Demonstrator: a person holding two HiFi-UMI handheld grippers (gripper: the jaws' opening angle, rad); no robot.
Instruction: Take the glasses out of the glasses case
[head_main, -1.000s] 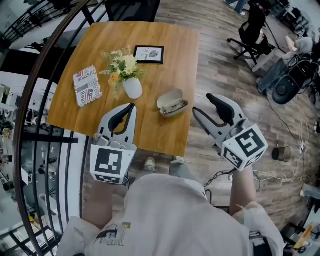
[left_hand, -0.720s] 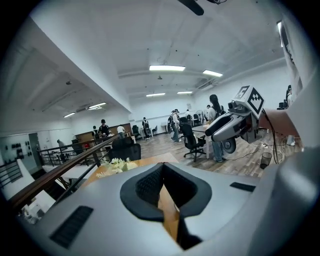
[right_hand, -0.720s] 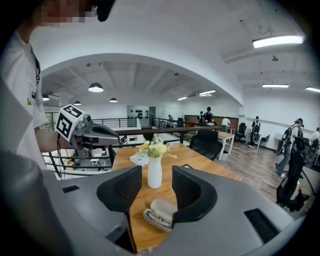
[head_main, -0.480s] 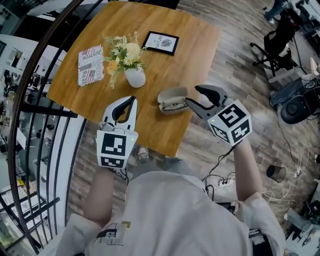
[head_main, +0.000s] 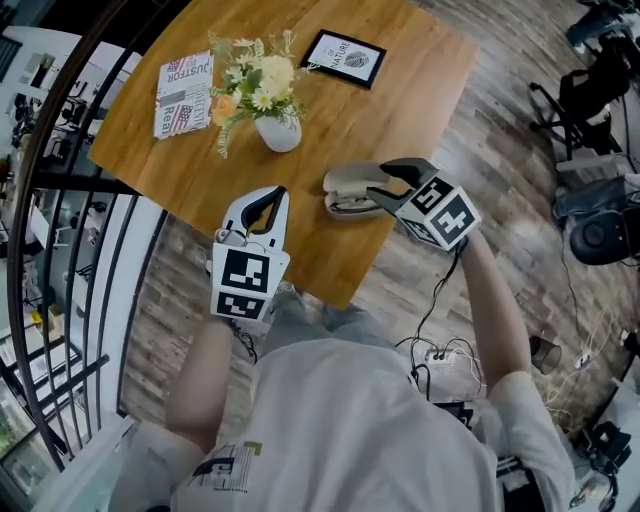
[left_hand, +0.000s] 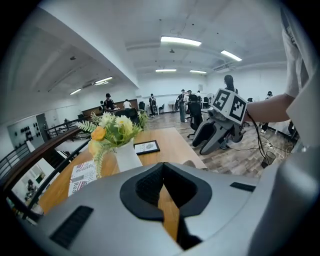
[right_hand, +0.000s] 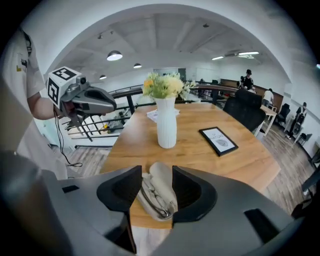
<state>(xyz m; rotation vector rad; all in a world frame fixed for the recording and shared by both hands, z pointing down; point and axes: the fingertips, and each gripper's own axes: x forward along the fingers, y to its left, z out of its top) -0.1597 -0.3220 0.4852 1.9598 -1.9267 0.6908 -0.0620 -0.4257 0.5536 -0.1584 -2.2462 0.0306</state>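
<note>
An open grey glasses case (head_main: 347, 190) lies near the front right edge of the wooden table (head_main: 400, 90), with the glasses (right_hand: 154, 202) lying in it. My right gripper (head_main: 382, 183) stands at the case's right end. It is open, and its jaws have just closed a little. In the right gripper view the case (right_hand: 161, 187) shows in the gap between the jaws, and no pad presses on it. My left gripper (head_main: 278, 192) hovers over the table's front edge to the left of the case. Its tips are together and hold nothing.
A white vase of flowers (head_main: 278, 130) stands behind the case. A framed picture (head_main: 344, 58) and a printed booklet (head_main: 185, 82) lie further back. A curved black railing (head_main: 60, 200) runs along the left. Office chairs (head_main: 590, 90) stand on the floor at the right.
Both grippers have come down toward the table. The right one swung left and down from beside the table to the case's right end. The left one sank a little over the front edge.
</note>
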